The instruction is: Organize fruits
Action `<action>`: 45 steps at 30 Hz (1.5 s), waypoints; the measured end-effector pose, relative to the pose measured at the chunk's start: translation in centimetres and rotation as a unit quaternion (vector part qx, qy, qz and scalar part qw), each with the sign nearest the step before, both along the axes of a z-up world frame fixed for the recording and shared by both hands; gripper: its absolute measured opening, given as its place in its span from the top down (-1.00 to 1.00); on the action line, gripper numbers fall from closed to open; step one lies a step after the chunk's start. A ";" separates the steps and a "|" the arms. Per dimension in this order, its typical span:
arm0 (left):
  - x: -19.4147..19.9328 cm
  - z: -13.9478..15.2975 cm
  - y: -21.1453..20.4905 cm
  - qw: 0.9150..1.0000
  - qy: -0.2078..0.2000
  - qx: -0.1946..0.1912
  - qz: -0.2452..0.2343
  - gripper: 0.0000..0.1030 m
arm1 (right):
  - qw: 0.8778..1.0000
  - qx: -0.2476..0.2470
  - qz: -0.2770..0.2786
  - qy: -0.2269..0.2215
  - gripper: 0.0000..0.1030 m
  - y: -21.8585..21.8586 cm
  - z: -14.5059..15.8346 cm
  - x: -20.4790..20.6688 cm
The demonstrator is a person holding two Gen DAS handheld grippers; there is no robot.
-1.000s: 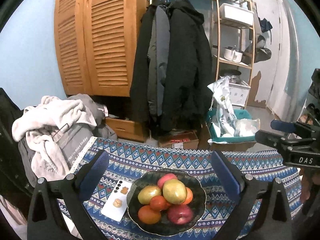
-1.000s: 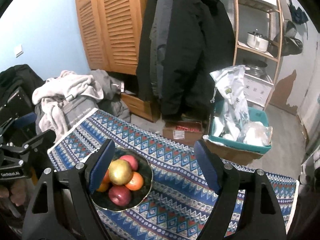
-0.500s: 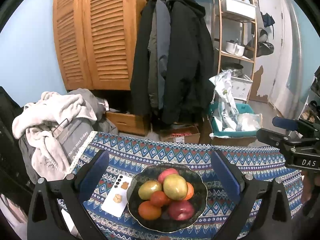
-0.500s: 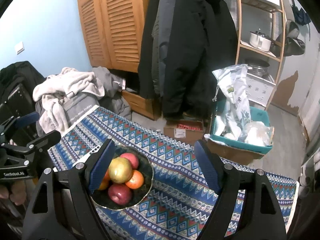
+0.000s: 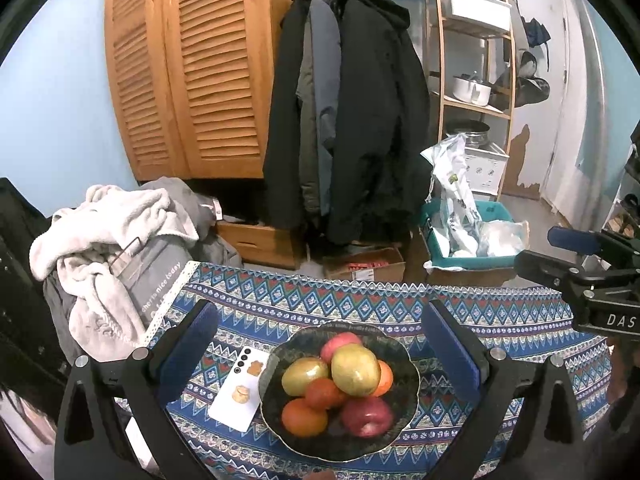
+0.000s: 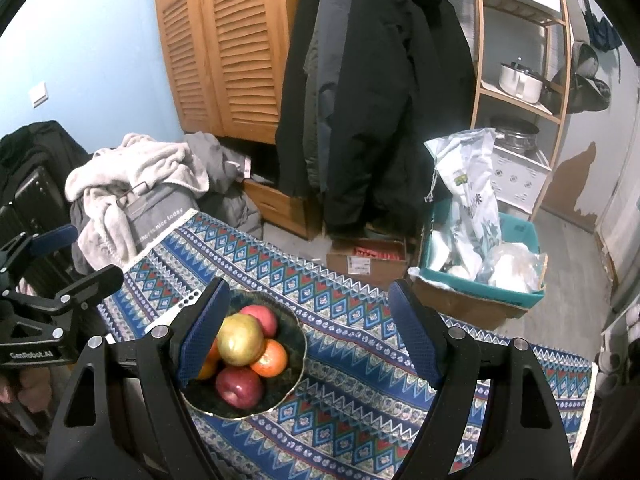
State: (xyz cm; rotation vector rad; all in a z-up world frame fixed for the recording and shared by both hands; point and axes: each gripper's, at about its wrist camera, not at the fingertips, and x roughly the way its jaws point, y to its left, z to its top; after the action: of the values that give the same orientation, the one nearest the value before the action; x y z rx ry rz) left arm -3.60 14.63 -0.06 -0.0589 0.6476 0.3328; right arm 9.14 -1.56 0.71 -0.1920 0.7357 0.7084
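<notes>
Phone (image 5: 240, 390): white, flat on the patterned tablecloth (image 5: 500, 328), just left of the bowl.
Left gripper (image 5: 320, 344): fingers spread wide above the bowl, holding nothing.
Bowl (image 5: 406, 396): dark, on the cloth (near its front edge).
Fruit (image 5: 355, 369): piled in the bowl; yellow-green, red and orange pieces touching.
Right gripper (image 6: 308, 328): fingers wide apart, empty; bowl behind its left finger.

Pale blue wall (image 5: 52, 120). Louvred wooden wardrobe (image 5: 188, 68) against it. Dark coats (image 5: 352, 112) hang on rail beside wooden shelf unit (image 5: 472, 80) holding pots. Clothes heap (image 5: 116, 240) left; teal crate (image 6: 480, 280) on grey floor (image 6: 568, 240).
</notes>
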 end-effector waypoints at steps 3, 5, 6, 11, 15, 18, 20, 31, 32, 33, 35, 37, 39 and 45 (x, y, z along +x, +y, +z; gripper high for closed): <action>0.1 0.0 0.0 1.000 0.002 -0.001 0.000 -0.99 | 1.000 0.001 0.000 0.001 -0.56 0.0 0.0 0.0; 0.1 -0.1 0.1 1.000 0.002 -0.006 -0.002 -0.99 | 1.000 0.000 0.000 0.001 -0.56 0.0 0.0 0.0; 0.2 -0.1 0.1 1.000 0.003 -0.009 -0.003 -0.99 | 1.000 0.000 0.001 0.001 -0.56 0.0 0.0 0.0; 0.3 -0.2 0.0 1.000 0.006 -0.008 -0.004 -0.99 | 1.000 -0.002 0.004 0.002 -0.56 0.0 0.0 0.0; 0.4 -0.3 -0.1 1.000 0.008 -0.009 -0.005 -0.99 | 1.000 -0.002 0.004 0.002 -0.56 0.0 0.0 0.0; 0.4 -0.3 -0.2 1.000 0.009 -0.010 -0.005 -0.99 | 1.000 -0.003 0.005 0.003 -0.56 0.0 0.0 0.0; 0.4 -0.4 -0.2 1.000 0.010 -0.012 -0.006 -0.99 | 1.000 -0.003 0.005 0.003 -0.56 0.1 -0.1 -0.1; 0.4 -0.4 -0.1 1.000 0.011 -0.017 -0.003 -0.99 | 1.000 -0.004 0.006 0.003 -0.56 0.1 -0.1 -0.1; 0.4 -0.5 -0.1 1.000 0.011 -0.017 -0.003 -0.99 | 1.000 -0.004 0.006 0.003 -0.56 0.1 -0.1 -0.1; 0.4 -0.4 -0.1 1.000 0.011 -0.017 -0.003 -0.99 | 1.000 -0.004 0.006 0.003 -0.56 0.2 -0.1 -0.1; 0.4 -0.4 -0.1 1.000 0.011 -0.016 -0.002 -0.99 | 1.000 -0.003 0.005 0.003 -0.56 0.1 -0.1 -0.1; 0.4 -0.5 -0.2 1.000 0.010 -0.015 -0.001 -0.99 | 1.000 -0.003 0.006 0.003 -0.56 0.2 -0.1 -0.1; 0.4 -0.6 -0.1 1.000 0.010 -0.012 0.000 -0.99 | 1.000 -0.002 0.006 0.003 -0.56 0.2 -0.1 -0.1; 0.4 -0.6 -0.1 1.000 0.011 -0.017 -0.001 -0.99 | 1.000 -0.003 0.007 0.003 -0.56 0.4 -0.2 -0.3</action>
State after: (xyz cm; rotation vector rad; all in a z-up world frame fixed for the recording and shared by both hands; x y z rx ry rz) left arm -3.16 14.50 -0.61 -0.0866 0.6759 0.3212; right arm 8.89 -1.19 0.56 -0.2020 0.7430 0.7210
